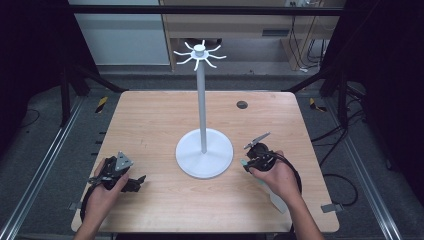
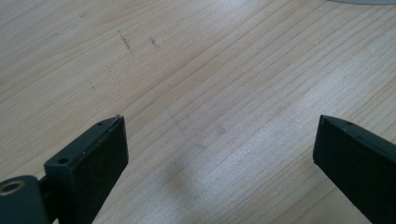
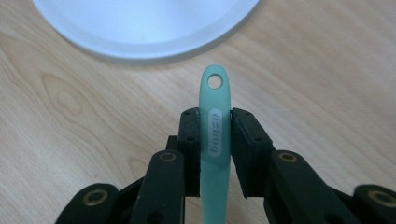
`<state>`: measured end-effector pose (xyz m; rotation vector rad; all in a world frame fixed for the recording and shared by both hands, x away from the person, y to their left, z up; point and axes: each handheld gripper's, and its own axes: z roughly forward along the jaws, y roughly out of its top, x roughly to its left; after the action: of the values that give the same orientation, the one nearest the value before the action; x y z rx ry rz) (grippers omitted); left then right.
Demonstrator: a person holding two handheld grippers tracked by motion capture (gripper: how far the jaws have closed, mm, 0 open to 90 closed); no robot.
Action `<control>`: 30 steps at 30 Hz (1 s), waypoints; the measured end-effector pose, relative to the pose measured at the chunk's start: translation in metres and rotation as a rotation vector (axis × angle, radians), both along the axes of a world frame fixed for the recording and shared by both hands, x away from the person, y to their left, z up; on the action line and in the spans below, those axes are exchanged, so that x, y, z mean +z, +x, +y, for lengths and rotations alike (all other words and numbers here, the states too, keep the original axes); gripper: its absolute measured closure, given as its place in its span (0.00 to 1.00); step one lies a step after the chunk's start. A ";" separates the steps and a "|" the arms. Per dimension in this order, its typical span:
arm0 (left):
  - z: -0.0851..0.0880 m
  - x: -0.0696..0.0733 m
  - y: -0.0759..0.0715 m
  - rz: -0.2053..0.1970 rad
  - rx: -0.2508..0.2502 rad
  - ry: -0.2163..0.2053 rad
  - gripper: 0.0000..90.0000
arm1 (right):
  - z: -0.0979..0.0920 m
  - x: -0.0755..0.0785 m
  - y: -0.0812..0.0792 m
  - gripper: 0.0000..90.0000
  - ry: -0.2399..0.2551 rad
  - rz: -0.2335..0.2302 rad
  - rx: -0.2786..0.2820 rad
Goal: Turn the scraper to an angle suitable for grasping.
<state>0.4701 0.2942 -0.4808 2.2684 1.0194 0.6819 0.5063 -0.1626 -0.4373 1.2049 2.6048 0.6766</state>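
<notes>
A white stand with a round base (image 1: 204, 152) and a tall pole (image 1: 202, 100) topped by a ring of hooks (image 1: 200, 52) rises from the middle of the wooden table (image 1: 150, 125). My right gripper (image 1: 248, 164) hovers just right of the base, shut on the mint-green handle of a utensil (image 3: 215, 100). The handle's end, with its hanging hole, sticks out past the pads toward the base (image 3: 144, 23). The utensil's pale broad end (image 1: 274, 199) trails back beside the right forearm. My left gripper (image 1: 136, 182) rests low at the table's front left, jaws open over bare wood (image 2: 219, 140).
A dark round grommet (image 1: 242, 104) sits in the tabletop behind the stand. Black frame bars and cables surround the table, with floor rails on both sides. A sliver of the base (image 2: 364, 1) shows in the left gripper view.
</notes>
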 end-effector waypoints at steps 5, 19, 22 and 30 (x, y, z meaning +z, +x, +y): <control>0.000 0.000 0.000 0.001 -0.001 0.000 0.03 | -0.007 0.013 0.000 0.83 0.027 -0.061 -0.025; 0.001 0.000 0.000 0.001 0.003 -0.001 0.03 | -0.021 0.044 0.001 0.83 0.131 -0.154 -0.063; 0.001 0.000 0.000 -0.001 0.004 -0.004 0.03 | -0.022 0.051 0.001 0.83 0.146 -0.171 -0.067; 0.001 0.000 0.000 0.002 0.001 0.000 0.03 | -0.026 0.067 0.001 0.83 0.175 -0.210 -0.077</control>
<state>0.4701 0.2949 -0.4809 2.2685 1.0215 0.6805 0.5073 -0.1887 -0.3704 1.2027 2.3558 0.9751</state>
